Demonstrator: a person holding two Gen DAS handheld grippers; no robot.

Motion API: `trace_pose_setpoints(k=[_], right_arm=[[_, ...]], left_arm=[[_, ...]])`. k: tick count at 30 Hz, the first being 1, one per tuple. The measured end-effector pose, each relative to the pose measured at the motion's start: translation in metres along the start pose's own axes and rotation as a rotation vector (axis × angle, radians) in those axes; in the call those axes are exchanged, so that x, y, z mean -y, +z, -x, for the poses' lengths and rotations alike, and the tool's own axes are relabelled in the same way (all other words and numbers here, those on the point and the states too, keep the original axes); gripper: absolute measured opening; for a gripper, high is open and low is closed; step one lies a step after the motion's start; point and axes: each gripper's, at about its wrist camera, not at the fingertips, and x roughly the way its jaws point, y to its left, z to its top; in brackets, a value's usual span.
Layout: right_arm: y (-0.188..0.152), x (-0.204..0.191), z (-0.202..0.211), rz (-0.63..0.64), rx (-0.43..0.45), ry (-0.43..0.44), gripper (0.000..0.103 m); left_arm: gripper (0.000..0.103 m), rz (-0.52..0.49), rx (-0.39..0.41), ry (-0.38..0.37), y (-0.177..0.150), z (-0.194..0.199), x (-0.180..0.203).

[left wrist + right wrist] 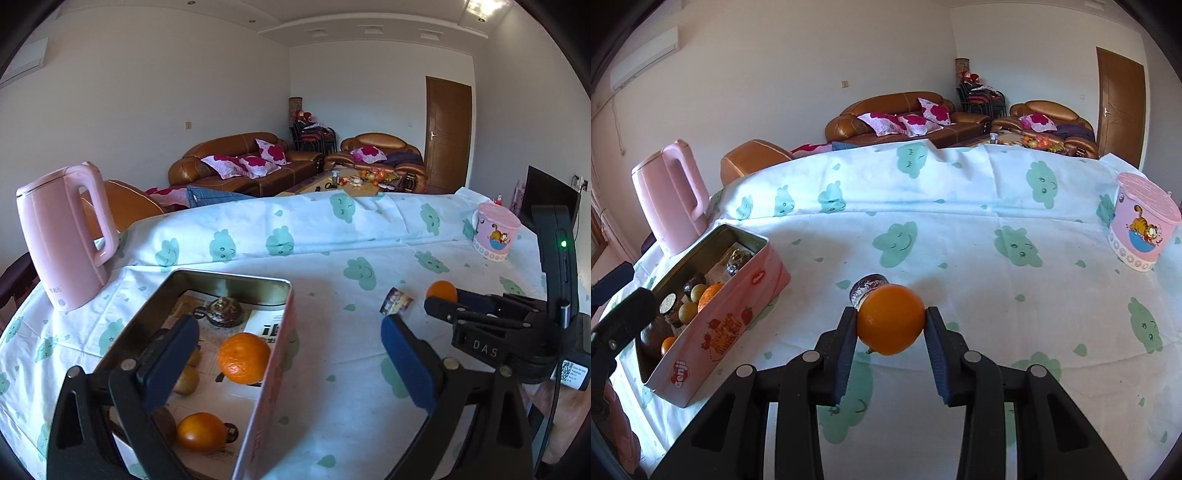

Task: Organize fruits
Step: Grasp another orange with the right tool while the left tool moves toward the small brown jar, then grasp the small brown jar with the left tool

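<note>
Round, glossy orange (891, 320) with a bit of green stem underneath, pinched between both pads of the right gripper (891, 325) above the cloud-print tablecloth (997, 295). Left gripper (291, 354) spread wide and holding nothing, over the pink tin (258, 417) with 2 oranges inside.

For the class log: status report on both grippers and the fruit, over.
Right gripper shut on orange. Left gripper open above the tin. Small jar just behind the orange.
</note>
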Motion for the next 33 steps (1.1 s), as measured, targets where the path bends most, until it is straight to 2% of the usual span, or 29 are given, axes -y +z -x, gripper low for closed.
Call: trace_pose_setpoints(k=[6, 8, 10, 12, 14, 16, 18, 20, 22, 23, 28, 33], right_arm=[[0.002, 0.039, 0.01, -0.051, 0.036, -0.08, 0.039], [0.003, 0.052, 0.013, -0.063, 0.048, -0.118, 0.039], [0.004, 0.065, 0.016, -0.077, 0.058, -0.159, 0.039], [0.004, 0.079, 0.021, -0.103, 0.074, -0.193, 0.039], [0.004, 0.092, 0.025, -0.123, 0.087, -0.223, 0.039], [0.003, 0.101, 0.028, -0.15, 0.094, -0.213, 0.039], [0.002, 0.103, 0.03, -0.16, 0.099, -0.206, 0.039], [0.003, 0.1, 0.029, -0.14, 0.099, -0.2, 0.039], [0.003, 0.094, 0.03, -0.117, 0.103, -0.199, 0.039], [0.002, 0.092, 0.03, -0.108, 0.104, -0.196, 0.039], [0.001, 0.082, 0.034, -0.066, 0.129, -0.171, 0.039], [0.0, 0.076, 0.041, -0.04, 0.166, -0.161, 0.039]], left_arm=[[0.1, -0.068, -0.05, -0.056, 0.009, -0.034, 0.051], [0.099, -0.105, -0.072, -0.096, 0.015, -0.049, 0.072], [0.094, -0.116, -0.089, -0.121, 0.023, -0.068, 0.09], [0.093, -0.15, -0.097, -0.137, 0.03, -0.088, 0.109], [0.087, -0.174, -0.116, -0.138, 0.034, -0.109, 0.124], [0.069, -0.193, -0.214, -0.12, 0.033, -0.135, 0.135], [0.057, -0.158, -0.294, -0.153, 0.032, -0.149, 0.132], [0.054, -0.119, -0.293, -0.172, 0.033, -0.146, 0.126], [0.045, -0.132, -0.283, -0.188, 0.032, -0.141, 0.124], [0.043, -0.145, -0.281, -0.191, 0.029, -0.138, 0.124], [0.043, -0.153, -0.267, -0.225, 0.018, -0.12, 0.117], [0.043, -0.154, -0.205, -0.201, 0.009, -0.095, 0.102]])
